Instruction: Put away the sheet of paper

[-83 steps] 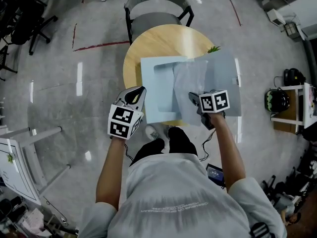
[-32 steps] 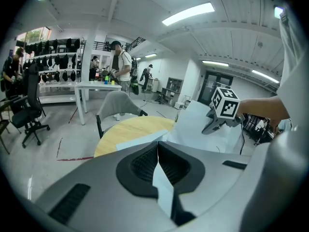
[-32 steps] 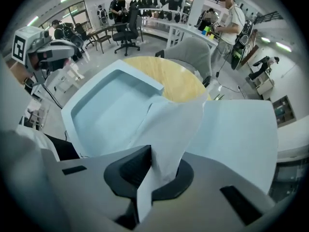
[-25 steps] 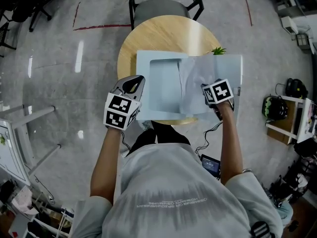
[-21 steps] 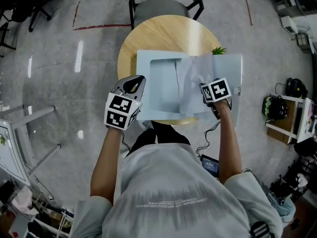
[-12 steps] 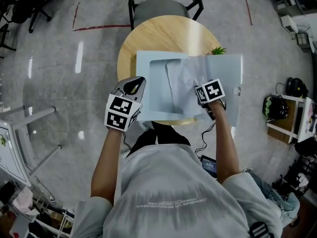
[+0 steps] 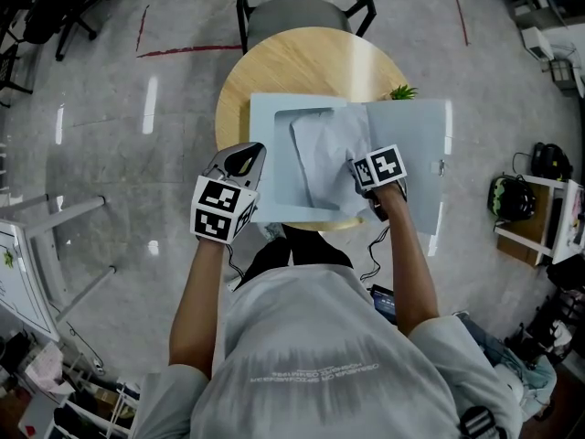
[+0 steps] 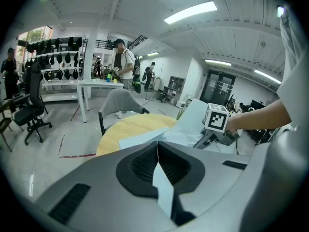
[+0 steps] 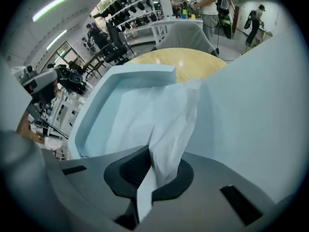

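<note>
A pale blue box lies open on the round wooden table (image 7: 302, 62), its shallow tray (image 7: 274, 167) to the left and its flat lid (image 7: 416, 140) to the right. A thin, creased white sheet of paper (image 7: 324, 158) hangs over the tray's right half. My right gripper (image 7: 355, 168) is shut on the sheet's near edge, and the paper (image 9: 169, 124) rises from between its jaws (image 9: 151, 170) over the tray (image 9: 96, 115). My left gripper (image 7: 247, 158) is shut on the tray's left front edge, and a pale blue strip (image 8: 163, 190) shows between its closed jaws (image 8: 158, 146).
A grey chair (image 7: 302, 3) stands at the table's far side. A small green plant (image 7: 399, 92) peeks out behind the lid. A shelf with a helmet (image 7: 512, 198) stands on the floor at right. People (image 8: 120, 64) stand by a white table far off.
My right gripper has moved left with the sheet, drawing it from the lid side over the tray. The left gripper and the box have stayed where they were.
</note>
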Motion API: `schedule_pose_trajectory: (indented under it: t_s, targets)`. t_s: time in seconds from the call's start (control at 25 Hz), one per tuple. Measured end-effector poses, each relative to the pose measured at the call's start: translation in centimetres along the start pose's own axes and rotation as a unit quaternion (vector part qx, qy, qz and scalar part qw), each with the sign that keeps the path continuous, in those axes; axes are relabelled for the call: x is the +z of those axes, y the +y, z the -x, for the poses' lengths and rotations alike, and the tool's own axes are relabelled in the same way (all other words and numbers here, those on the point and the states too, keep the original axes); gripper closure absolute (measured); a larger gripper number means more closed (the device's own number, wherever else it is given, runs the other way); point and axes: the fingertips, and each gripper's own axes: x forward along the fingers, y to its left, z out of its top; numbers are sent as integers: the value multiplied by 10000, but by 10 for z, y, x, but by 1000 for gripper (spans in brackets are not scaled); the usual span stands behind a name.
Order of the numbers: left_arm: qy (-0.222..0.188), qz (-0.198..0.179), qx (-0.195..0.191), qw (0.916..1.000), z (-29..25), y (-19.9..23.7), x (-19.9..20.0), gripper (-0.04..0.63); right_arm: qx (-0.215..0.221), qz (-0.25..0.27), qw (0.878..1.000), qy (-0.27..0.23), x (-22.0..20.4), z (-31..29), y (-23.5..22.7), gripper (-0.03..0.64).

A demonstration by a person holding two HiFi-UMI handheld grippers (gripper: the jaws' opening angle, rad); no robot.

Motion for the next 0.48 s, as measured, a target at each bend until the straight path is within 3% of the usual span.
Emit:
schedule_pose_trajectory:
  t_s: [0.12,0.28,0.48]
  targets:
    - [27,-3,25,10000,1,-2,-1,577,407,-315,9984,-253,9,9,4,589]
    - [52,12,79,10000,2,1,-4,577,592,-535,9956,-491,19,18,6,589]
    - [49,40,102,9999,1,0,-3,577,1068,-997,9878,-530,17,2,16,589]
